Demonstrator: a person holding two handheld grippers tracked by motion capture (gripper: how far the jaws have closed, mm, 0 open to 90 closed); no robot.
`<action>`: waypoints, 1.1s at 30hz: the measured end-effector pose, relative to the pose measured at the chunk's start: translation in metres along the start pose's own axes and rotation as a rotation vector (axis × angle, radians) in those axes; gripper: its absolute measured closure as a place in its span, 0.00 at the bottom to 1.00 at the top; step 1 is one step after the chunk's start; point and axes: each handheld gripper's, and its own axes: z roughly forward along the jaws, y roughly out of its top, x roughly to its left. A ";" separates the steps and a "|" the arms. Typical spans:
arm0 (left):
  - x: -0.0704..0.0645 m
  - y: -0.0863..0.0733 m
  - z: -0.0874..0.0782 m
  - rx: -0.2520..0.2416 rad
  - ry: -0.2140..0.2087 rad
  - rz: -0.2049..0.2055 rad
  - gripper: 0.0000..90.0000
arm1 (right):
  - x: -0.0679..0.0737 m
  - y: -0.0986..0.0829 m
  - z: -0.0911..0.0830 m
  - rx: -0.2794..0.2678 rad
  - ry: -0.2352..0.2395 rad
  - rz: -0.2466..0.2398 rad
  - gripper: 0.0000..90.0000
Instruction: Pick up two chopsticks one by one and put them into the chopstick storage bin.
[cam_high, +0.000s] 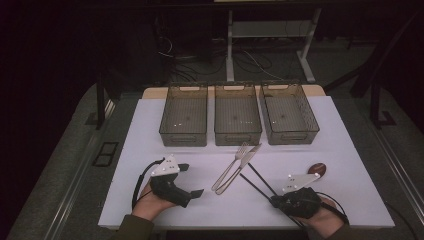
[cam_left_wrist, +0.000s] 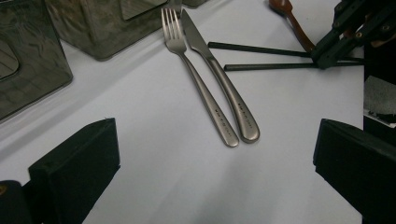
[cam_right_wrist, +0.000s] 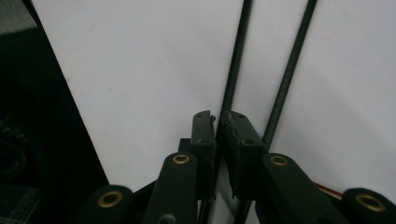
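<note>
Two hand-held grippers work a white table (cam_high: 150, 130) laid with cutlery: the right gripper (cam_right_wrist: 218, 122) has its jaws pinched nearly together around one of two black chopsticks (cam_high: 260, 181), the stick running up through the narrow gap between the pads while its twin lies just beside, to the right in the right gripper view. Whether the stick is lifted or resting on the table cannot be told. The left gripper (cam_high: 192, 180) sits low at the near left of the table with its jaws spread wide and nothing between them, its own camera looking across bare white surface toward a steel fork (cam_left_wrist: 196, 77) and table knife (cam_left_wrist: 222, 81) lying side by side, handles touching. Beyond the chopsticks, near the right gripper, lies a brown wooden spoon (cam_high: 318, 169). At the far edge stand three clear smoky plastic bins (cam_high: 238, 131) in a row, and each looks empty. Judged from that, the sorting of cutlery into the bins has barely begun: one chopstick is being taken, while the second chopstick, fork, knife and spoon all remain on the table.
</note>
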 end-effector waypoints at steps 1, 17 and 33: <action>0.000 0.000 0.000 0.001 0.000 -0.001 0.00 | 0.000 0.000 0.000 0.001 -0.003 0.001 0.91; 0.000 0.000 0.001 0.004 -0.002 0.000 0.00 | -0.001 -0.001 -0.001 -0.011 -0.004 0.038 0.95; 0.000 0.000 0.000 0.003 -0.002 -0.002 0.00 | -0.007 0.004 -0.021 -0.119 0.025 0.078 0.95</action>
